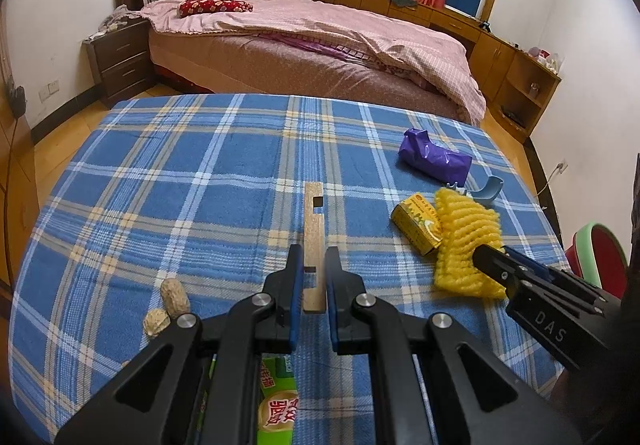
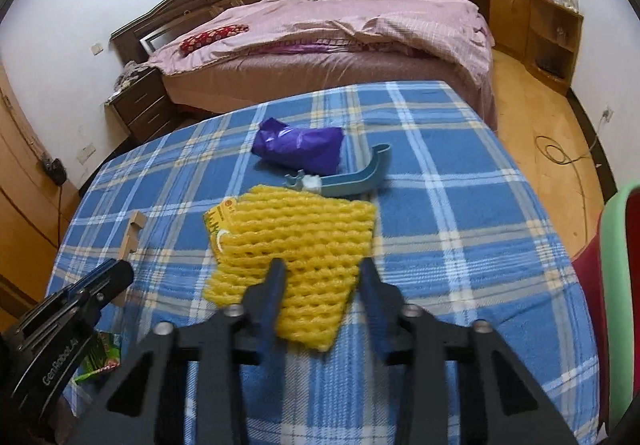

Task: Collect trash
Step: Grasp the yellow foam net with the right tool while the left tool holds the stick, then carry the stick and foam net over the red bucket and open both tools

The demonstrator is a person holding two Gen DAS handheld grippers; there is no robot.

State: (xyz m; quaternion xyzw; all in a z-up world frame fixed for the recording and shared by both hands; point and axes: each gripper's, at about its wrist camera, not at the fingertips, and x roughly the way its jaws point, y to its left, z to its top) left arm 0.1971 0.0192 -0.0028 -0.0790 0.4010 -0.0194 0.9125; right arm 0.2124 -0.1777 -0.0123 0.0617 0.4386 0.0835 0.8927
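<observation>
A brown cardboard strip [image 1: 313, 229] lies on the blue plaid table [image 1: 180, 173]; my left gripper [image 1: 313, 259] stands around its near end, jaws narrowly apart, not clearly clamped. A yellow foam net [image 2: 304, 241] lies partly over a yellow carton [image 2: 214, 221]. My right gripper [image 2: 320, 273] is open with its fingers on either side of the net's near part. In the left wrist view the net [image 1: 466, 233], the carton [image 1: 416, 225] and the right gripper [image 1: 486, 255] show at the right. A purple plastic bag [image 2: 300, 149] and a blue plastic scoop [image 2: 356, 177] lie beyond.
Two peanut shells [image 1: 168, 305] lie left of my left gripper. A green packet [image 1: 276, 405] lies under it near the table's front edge. A red and green basin [image 2: 616, 285] stands at the table's right. A bed [image 1: 312, 45] lies behind the table.
</observation>
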